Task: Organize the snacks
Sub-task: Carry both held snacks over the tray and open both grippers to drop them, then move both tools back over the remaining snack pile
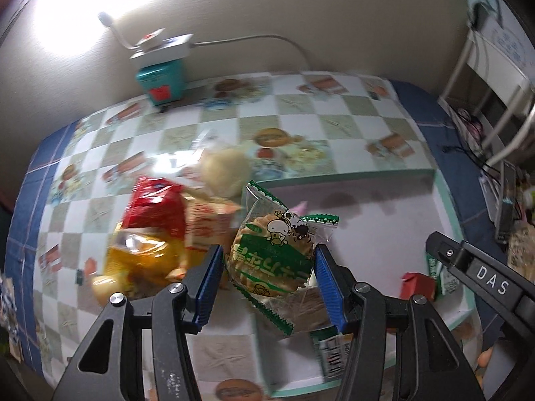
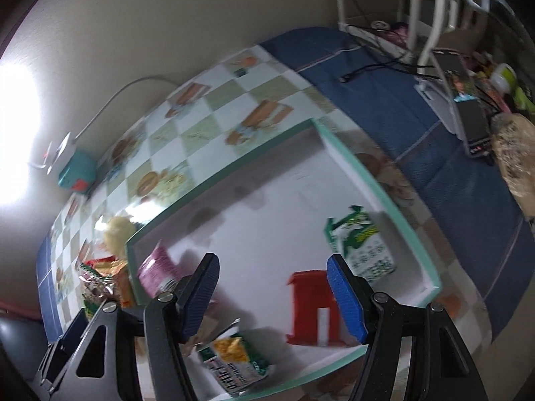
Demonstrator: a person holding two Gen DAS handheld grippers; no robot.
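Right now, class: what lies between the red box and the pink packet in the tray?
Only bare white tray floor; the right wrist view shows nothing between the red box and pink packet.

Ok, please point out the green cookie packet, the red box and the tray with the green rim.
green cookie packet (image 1: 274, 250), left wrist view, middle of the printed face.
red box (image 2: 309, 304), right wrist view, its red front.
tray (image 2: 384, 187), right wrist view, the green rim.

Motion blur smears the red and yellow snack bags (image 1: 147, 234); their print is unreadable.

"DAS" on right gripper (image 1: 481, 280) body; cracker packet (image 1: 272, 257) Korean print illegible.
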